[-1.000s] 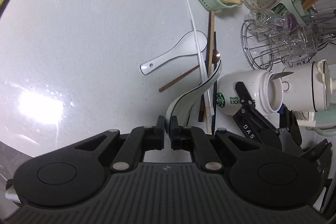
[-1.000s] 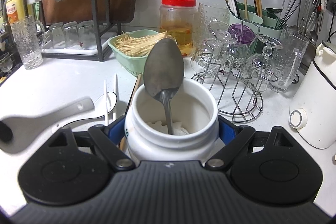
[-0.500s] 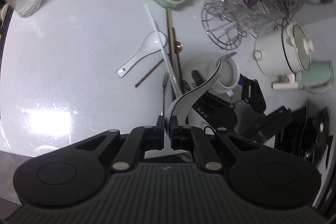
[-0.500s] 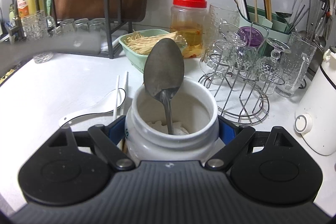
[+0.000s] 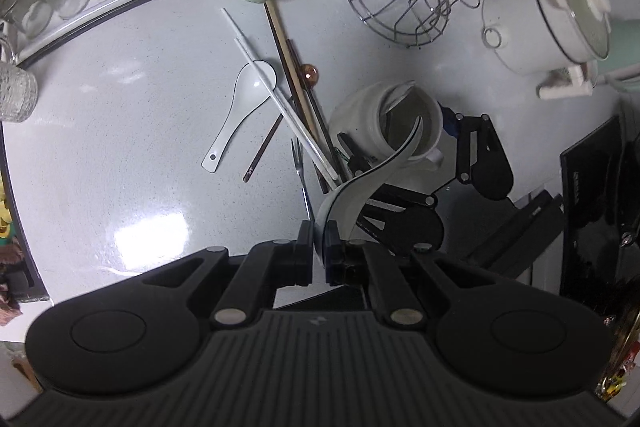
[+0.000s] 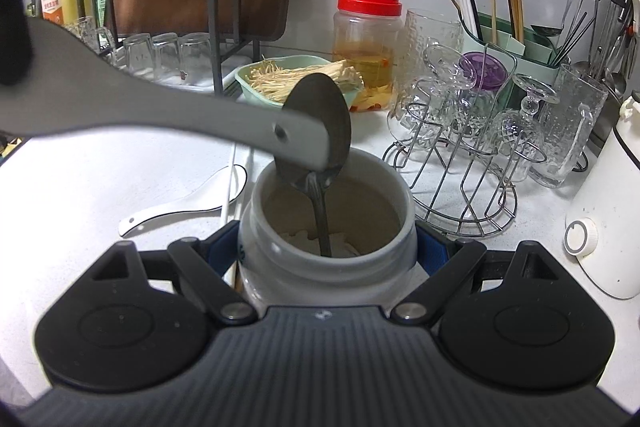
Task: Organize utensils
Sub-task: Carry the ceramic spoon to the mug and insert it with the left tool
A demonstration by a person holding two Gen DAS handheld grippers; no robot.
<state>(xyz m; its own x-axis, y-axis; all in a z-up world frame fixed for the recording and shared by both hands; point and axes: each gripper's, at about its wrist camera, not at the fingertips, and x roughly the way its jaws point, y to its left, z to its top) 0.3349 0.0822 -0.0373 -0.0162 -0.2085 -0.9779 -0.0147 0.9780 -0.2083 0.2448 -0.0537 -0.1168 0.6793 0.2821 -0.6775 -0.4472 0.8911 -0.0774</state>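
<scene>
Left gripper (image 5: 319,243) pinching ceramic spoon (image 5: 372,171), handle tip hanging just over mug (image 5: 384,123) mouth; right gripper (image 6: 326,247) clamping mug upright.

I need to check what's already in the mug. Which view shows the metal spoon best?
The right wrist view: the metal spoon stands in the mug, bowl up, partly crossed by the ceramic spoon's handle. The left wrist view shows only a sliver at the rim.

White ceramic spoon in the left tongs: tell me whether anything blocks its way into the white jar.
One thing partly does. A metal spoon already stands upright in the white jar, its bowl rising above the rim, and the white ceramic spoon's handle end sits right against it. The rest of the mouth looks free. The right tongs grip the jar.
</scene>
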